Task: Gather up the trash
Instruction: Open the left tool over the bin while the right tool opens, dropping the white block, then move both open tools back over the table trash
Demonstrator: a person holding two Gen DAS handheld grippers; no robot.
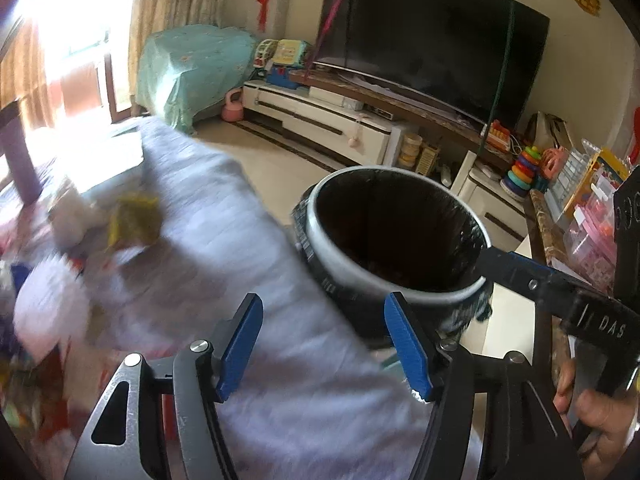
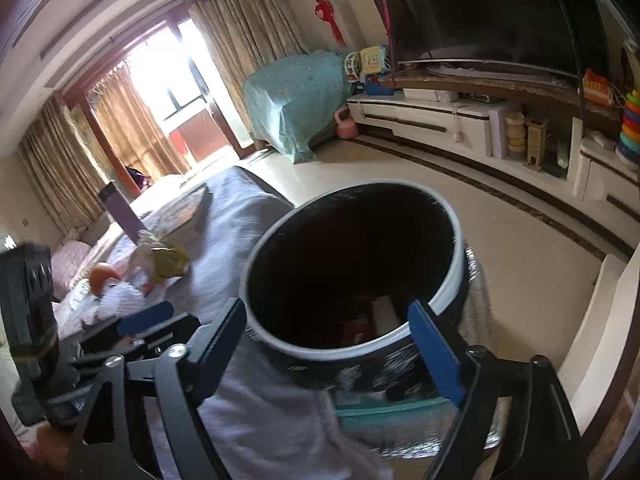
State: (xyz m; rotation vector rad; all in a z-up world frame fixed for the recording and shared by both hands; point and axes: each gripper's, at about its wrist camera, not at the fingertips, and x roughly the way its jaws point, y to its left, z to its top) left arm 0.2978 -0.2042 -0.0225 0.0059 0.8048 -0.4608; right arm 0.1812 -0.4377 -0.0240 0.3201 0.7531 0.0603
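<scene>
A round trash bin (image 1: 348, 276) with a white rim and a black liner stands beside the grey-clothed table (image 1: 224, 208). My left gripper (image 1: 324, 344) is open over the cloth just left of the bin, with nothing between its blue pads. My right gripper (image 2: 332, 344) is open at the bin's (image 2: 452, 286) near rim, its jaws straddling the opening and holding nothing. A white piece (image 2: 386, 312) and something red lie inside the bin. A yellow wrapper (image 1: 132, 224) (image 2: 168, 260) and pale crumpled scraps (image 1: 76, 216) lie on the cloth to the left, blurred.
A large TV (image 1: 432, 48) stands on a white and brown stand (image 1: 320, 116) across the tiled floor. Toys and boxes (image 1: 576, 184) crowd the right. Furniture under a teal cover (image 1: 192, 68) and a pink kettlebell (image 1: 233, 106) sit near the bright window. A hand (image 1: 600, 420) holds the right gripper.
</scene>
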